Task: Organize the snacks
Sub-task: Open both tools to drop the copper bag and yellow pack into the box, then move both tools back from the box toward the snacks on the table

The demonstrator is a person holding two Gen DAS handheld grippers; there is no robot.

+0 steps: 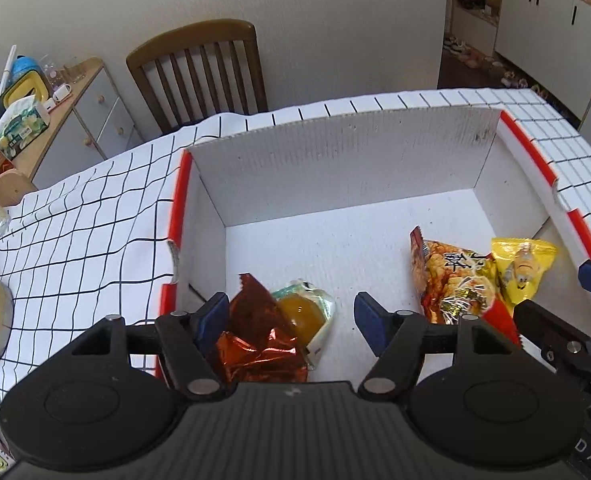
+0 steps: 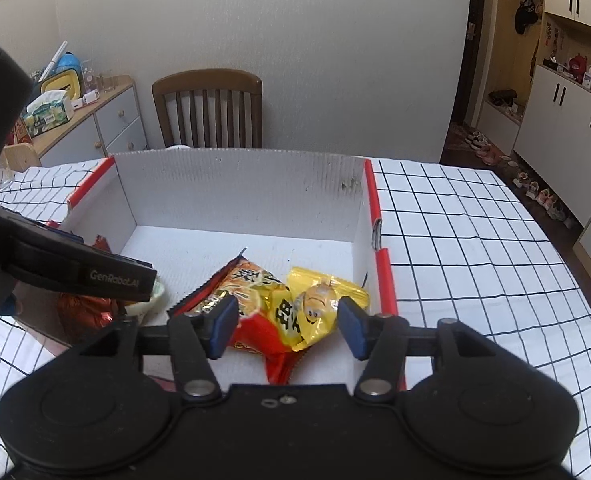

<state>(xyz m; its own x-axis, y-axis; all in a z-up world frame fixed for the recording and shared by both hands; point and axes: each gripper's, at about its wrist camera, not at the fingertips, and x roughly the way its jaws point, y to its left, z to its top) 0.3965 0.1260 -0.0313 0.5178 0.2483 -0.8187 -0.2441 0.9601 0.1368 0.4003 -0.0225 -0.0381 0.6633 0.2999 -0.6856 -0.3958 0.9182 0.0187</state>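
Plainly these snacks are light, crinkly and soft-walled: four small packets lying on the floor of the white box [image 1: 335,152] with red-edged walls, which stands on the checked tabletop [image 2: 475,240]. At the near left lie a copper foil packet [image 1: 255,340] and, touching it, a clear-wrapped jelly cup [image 1: 307,312]; at the near right, an orange-red snack bag [image 2: 255,292] with a yellow cartoon packet [image 2: 319,304] overlapping its right side. Foil and film will likely slip and crush, so a sealed end seam or a pinch across the middle looks safest. The left gripper [image 1: 291,320] stands partly open over the foil packet and jelly cup, gripping neither. The right gripper [image 2: 287,326] is likewise partly open astride the right-hand pair, its pads not pressing on them.
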